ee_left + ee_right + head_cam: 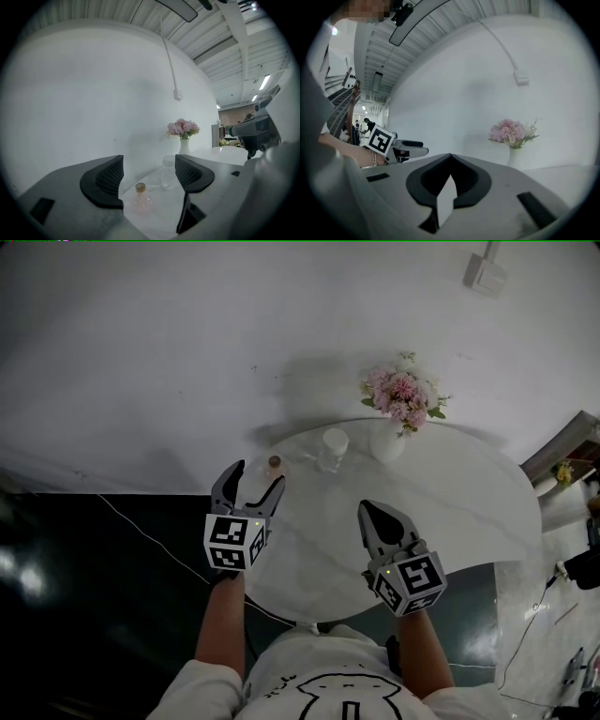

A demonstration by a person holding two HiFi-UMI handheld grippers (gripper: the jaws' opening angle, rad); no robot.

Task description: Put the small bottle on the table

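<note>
The left gripper (256,474) hangs over the near left part of the round white table (459,502) with its jaws spread wide and nothing between them. The small bottle (140,200), pale pink with a brown cap, stands upright on the table near the far left edge. In the left gripper view it shows in the gap between the jaws, just beyond their tips, touched by neither. A clear jar (334,448) with a white lid stands on the table a little to the right of the bottle and farther off. Farther right, a white vase (386,444) of pink flowers (401,395) stands near the table's far edge. The right gripper (367,509) is held over the near right of the table, its jaws clenched tip to tip on nothing, well apart from the bottle
</note>
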